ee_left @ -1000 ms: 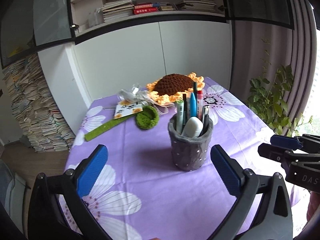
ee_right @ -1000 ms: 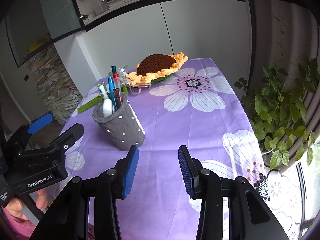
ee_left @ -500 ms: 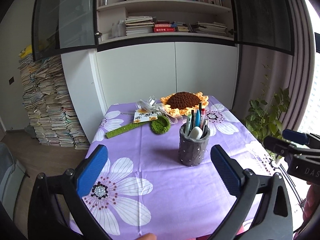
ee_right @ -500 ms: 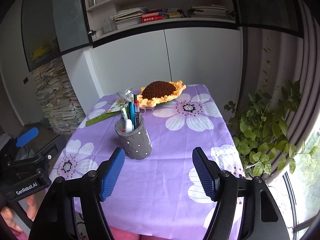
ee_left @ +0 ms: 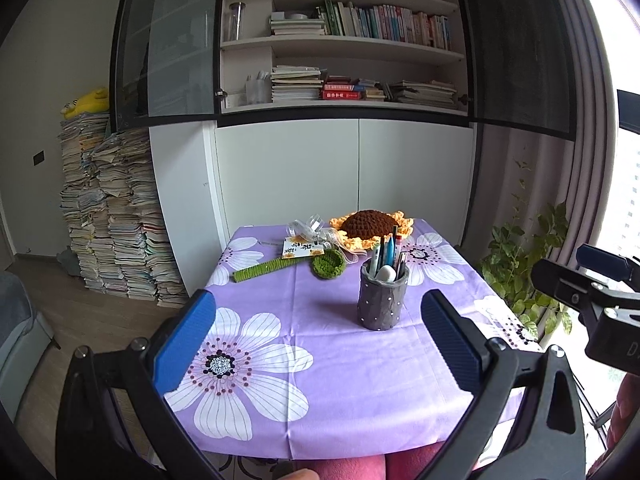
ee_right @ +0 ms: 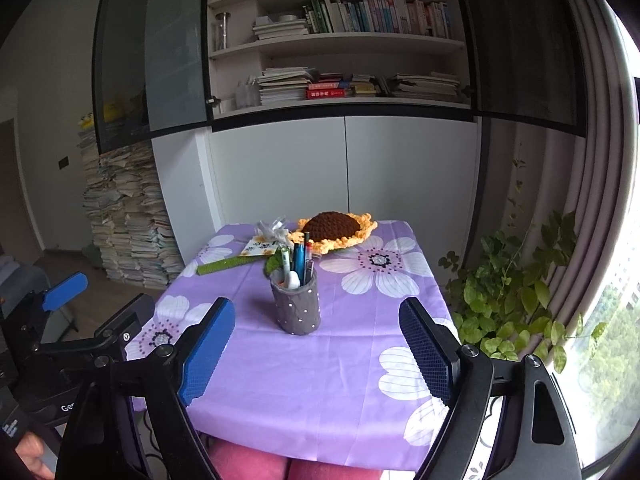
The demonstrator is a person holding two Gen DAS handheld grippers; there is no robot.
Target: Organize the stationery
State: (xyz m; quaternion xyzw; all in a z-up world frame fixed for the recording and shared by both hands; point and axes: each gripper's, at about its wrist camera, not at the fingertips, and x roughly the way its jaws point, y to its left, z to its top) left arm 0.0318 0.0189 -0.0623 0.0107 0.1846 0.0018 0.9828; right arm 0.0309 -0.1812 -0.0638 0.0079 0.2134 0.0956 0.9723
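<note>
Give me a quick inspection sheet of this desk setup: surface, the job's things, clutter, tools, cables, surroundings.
Surface: table under a purple flowered tablecloth, mostly bare at the near side.
Job's things: grey dotted pen holder upright, with pens and a white item standing in it; green ruler lying flat at the far left.
Clutter: crochet sunflower, small green crochet piece, card with ribbon at the far edge.
Tools: left tool open, nothing between its pads; right tool open and free of anything, its jaws have just been opening.
Cables: nothing seen.
Surroundings: bookshelf, paper stacks, plant.
</note>
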